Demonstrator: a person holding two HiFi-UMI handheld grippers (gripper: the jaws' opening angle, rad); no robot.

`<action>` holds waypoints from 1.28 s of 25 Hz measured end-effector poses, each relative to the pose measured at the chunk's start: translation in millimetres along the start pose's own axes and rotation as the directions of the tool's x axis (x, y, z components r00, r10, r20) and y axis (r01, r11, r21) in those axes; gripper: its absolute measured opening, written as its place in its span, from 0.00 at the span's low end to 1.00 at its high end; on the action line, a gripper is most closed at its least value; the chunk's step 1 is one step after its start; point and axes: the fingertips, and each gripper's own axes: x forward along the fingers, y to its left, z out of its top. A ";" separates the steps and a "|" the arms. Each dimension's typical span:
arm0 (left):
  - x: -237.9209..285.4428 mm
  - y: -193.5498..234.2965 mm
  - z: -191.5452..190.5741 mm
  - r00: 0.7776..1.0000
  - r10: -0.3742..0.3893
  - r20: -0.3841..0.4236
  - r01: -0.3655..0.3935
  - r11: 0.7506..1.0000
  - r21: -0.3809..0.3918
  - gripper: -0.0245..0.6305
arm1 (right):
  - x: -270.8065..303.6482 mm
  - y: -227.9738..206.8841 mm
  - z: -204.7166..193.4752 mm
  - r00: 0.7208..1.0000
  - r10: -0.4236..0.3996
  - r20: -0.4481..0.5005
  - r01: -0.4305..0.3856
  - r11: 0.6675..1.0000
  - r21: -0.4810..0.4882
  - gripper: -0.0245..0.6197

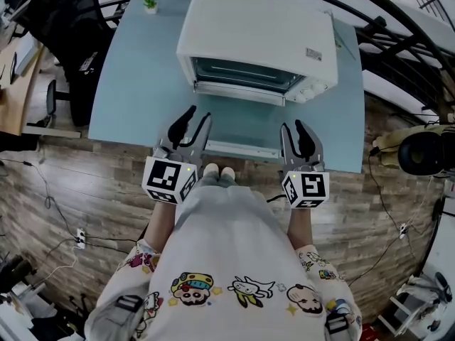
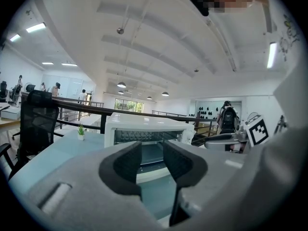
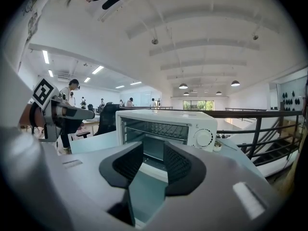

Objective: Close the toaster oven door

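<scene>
While the white toaster oven (image 1: 256,34) sits toward the far side of a pale blue table (image 1: 135,84), its glass door (image 1: 245,123) hangs fully open, folded down flat toward the person with its white handle bar (image 1: 242,148) close to the table's near edge. The oven's cavity and wire rack show through the opening, and the control knobs (image 1: 313,91) sit at the right end of its front. The left gripper (image 1: 199,116) hovers just beside the door's near left corner, pointing toward the oven and a little downward; its jaws stand wide apart with nothing between the dark pads, and its own view shows only the door and the oven beyond the gap. The right gripper (image 1: 291,125) hovers just beside the door's near right corner, pointed the same way, its jaws likewise spread and empty. Neither gripper rests on the door or its handle. The two grippers are held roughly level with each other, the door lying between them, and each gripper's view catches the other's marker cube off to the side. A small potted plant (image 1: 150,3) stands on the far left corner of the table, well apart from the oven, and a black office chair (image 1: 60,13) stands on the wooden floor (image 1: 85,190) to the table's left.
</scene>
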 end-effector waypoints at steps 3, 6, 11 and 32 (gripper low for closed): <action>-2.5 0.4 -5.4 1.000 -0.009 -0.011 0.009 1.000 -0.004 0.24 | 0.5 7.0 -3.5 1.000 0.004 -0.007 -0.004 1.000 0.004 0.24; -4.2 0.7 -13.1 1.000 -0.018 -0.025 0.017 1.000 -0.011 0.24 | -1.3 10.3 -7.7 1.000 0.002 -0.014 -0.001 1.000 0.011 0.24; -6.9 2.6 -29.0 0.998 -0.017 -0.056 0.016 1.000 -0.027 0.24 | -5.2 12.4 -14.2 0.999 -0.002 -0.032 0.003 1.000 0.013 0.24; -41.2 14.4 -145.2 0.962 0.019 -0.271 -0.039 0.997 -0.071 0.25 | -9.8 41.5 -60.3 0.991 0.055 -0.124 -0.051 0.998 0.029 0.23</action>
